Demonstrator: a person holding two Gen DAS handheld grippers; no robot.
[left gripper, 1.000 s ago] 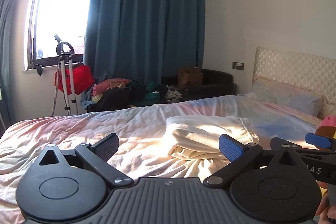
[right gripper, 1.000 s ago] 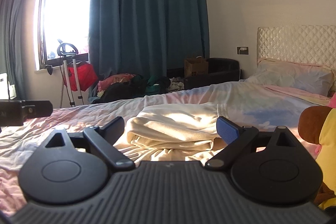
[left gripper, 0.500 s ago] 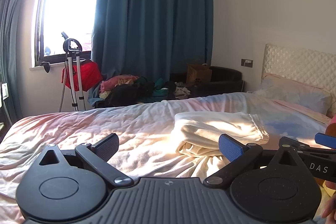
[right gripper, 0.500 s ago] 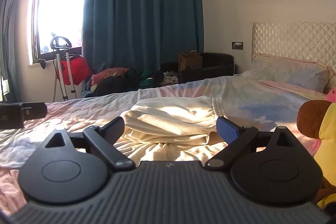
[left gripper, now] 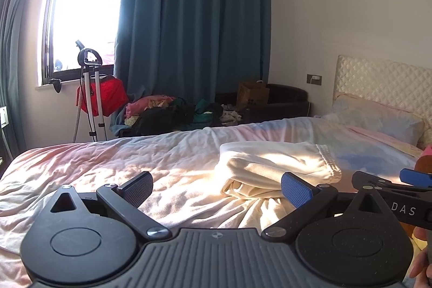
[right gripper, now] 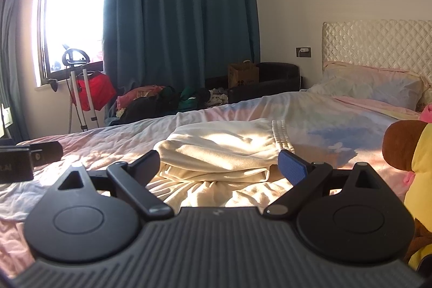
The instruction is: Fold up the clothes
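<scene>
A cream garment point(left gripper: 275, 166) is lying folded in a thick bundle on the bed point(left gripper: 108, 166), about midway between the pillow point(left gripper: 378, 118) and the foot end, with sunlight falling across its top. Its ribbed waistband edge is pointing toward the pillow.

The left gripper point(left gripper: 216, 188) is hanging above the bedsheet on the foot side of the garment, its jaws spread wide and gripping nothing; only its blue pad point(left gripper: 295, 192) is overlapping the garment's near edge in this view, and I cannot tell whether it is touching the cloth. The right gripper point(right gripper: 218, 166) is facing the garment squarely, its jaws also standing wide apart and empty, with the bundle showing in the gap between them.

A brown and yellow stuffed toy point(right gripper: 405, 153) is sitting on the pillow side of the garment, near the right gripper. Beyond the garment, a heap of clothes point(left gripper: 167, 115) is lying at the base of the blue curtain point(left gripper: 194, 31).
</scene>
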